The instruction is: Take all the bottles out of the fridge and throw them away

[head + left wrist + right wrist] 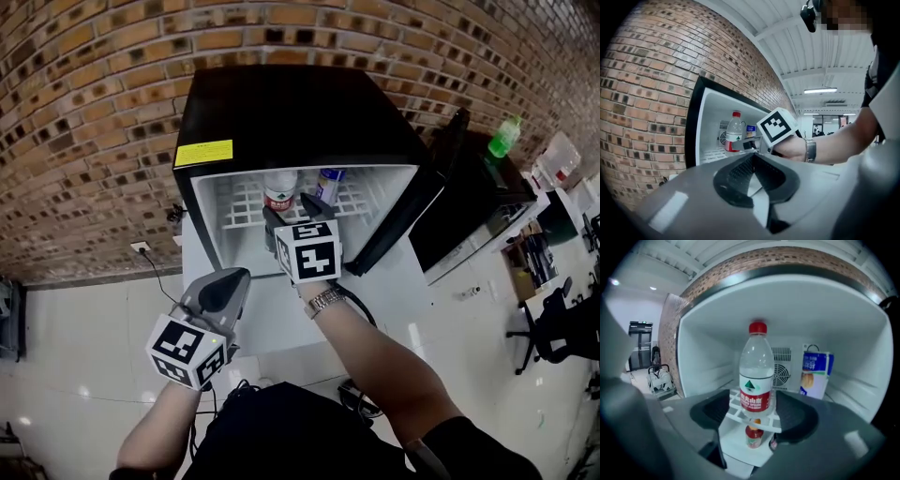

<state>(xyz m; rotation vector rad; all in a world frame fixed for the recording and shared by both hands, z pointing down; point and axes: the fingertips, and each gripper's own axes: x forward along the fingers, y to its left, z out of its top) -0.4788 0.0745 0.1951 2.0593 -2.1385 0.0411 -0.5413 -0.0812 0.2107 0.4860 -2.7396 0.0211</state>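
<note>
A black mini fridge (291, 112) stands with its door (412, 202) swung open to the right. On its white wire shelf (737, 405) a clear water bottle (756, 376) (279, 190) with a red cap and red label stands upright, with a blue carton (814, 371) (329, 183) to its right. Below the shelf sits a small bottle (753, 434) with a red label. My right gripper (292, 214) (754, 414) is at the fridge mouth, open, its pads either side of the water bottle's base and not touching it. My left gripper (228, 281) (753, 161) hangs back at lower left, shut and empty.
A brick wall (94, 112) runs behind the fridge. To the right stands a black cabinet (473, 202) with a green bottle (504, 137) on top. A wall socket and cable (141, 248) sit left of the fridge. An office chair (553, 328) is at far right.
</note>
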